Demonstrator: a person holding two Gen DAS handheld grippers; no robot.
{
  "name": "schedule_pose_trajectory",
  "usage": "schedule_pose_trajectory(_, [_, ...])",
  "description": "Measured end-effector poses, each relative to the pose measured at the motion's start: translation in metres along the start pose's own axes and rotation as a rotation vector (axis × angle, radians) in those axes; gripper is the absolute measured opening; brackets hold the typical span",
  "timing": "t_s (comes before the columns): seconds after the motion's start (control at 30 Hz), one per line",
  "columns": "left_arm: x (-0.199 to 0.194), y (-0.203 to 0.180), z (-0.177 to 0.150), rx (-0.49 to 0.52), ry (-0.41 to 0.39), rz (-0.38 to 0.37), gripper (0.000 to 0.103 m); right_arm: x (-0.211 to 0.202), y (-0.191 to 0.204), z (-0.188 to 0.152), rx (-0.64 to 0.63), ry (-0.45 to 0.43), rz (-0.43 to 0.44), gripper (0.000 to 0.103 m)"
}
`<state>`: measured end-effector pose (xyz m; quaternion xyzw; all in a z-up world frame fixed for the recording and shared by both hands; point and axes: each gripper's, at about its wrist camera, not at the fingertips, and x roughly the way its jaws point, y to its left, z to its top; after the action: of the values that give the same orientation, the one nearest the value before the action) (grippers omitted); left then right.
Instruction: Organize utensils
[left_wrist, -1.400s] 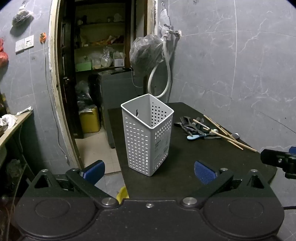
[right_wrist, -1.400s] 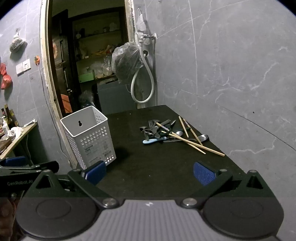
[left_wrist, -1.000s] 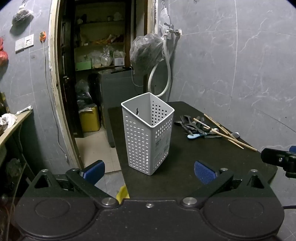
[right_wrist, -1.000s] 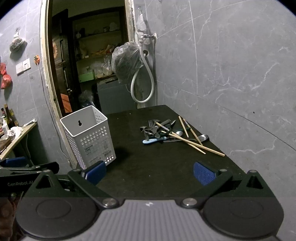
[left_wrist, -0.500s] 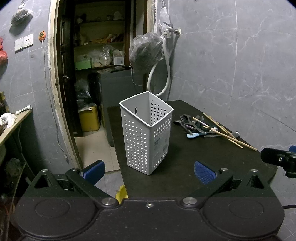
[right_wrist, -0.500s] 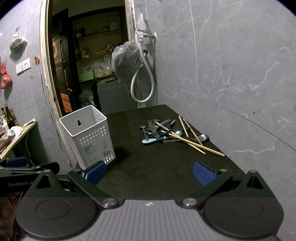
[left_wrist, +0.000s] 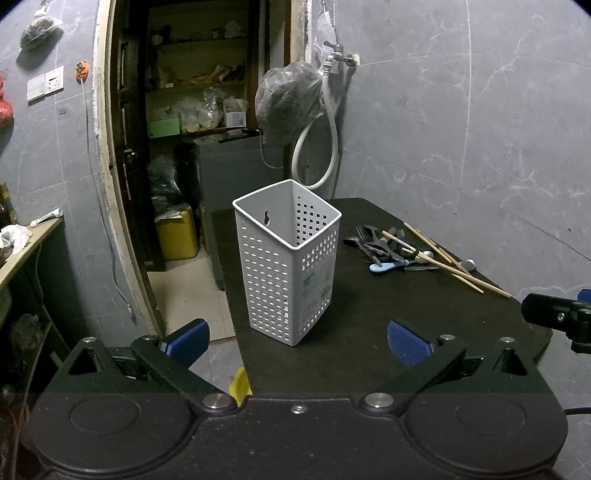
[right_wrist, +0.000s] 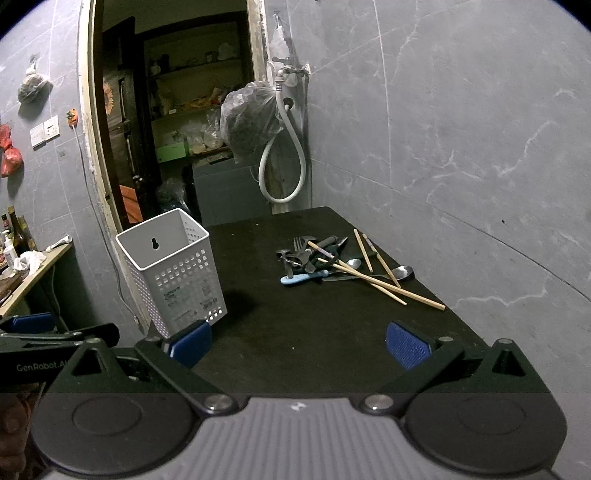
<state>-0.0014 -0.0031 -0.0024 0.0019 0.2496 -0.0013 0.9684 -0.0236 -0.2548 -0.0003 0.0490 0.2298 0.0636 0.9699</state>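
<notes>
Left wrist: perforated square plastic basket (left_wrist: 291, 266), wooden chopsticks (left_wrist: 448, 266)

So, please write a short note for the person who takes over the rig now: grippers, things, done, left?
Left gripper: open, empty, facing the white perforated basket.
Right gripper: open, empty, short of the utensil pile.
Basket stands upright at the left edge of the black table and looks empty.
Forks, spoons, a blue-handled utensil and wooden chopsticks lie loose on the right.
Done: nothing sorted yet.
Left: move every utensil into the basket.

Dark plastic bag (left_wrist: 286, 101) and white hose (left_wrist: 325, 147) under a wall tap (left_wrist: 338, 55), beside the open doorway (left_wrist: 192, 147).
</notes>
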Motion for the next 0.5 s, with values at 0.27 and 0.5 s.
schedule_pose_trajectory(0.27, [0.0033,-0.0066,-0.0046,0.003,0.004,-0.002,0.102,-0.0006,-0.0004,-0.0003,0.001,-0.001,-0.002,0.103])
schedule_pose_trajectory(0.5, [0.0094,-0.0072,-0.0046,0.002,0.009,-0.006,0.102,-0.0003,-0.0001,-0.0011,0.001,0.000,-0.002,0.103])
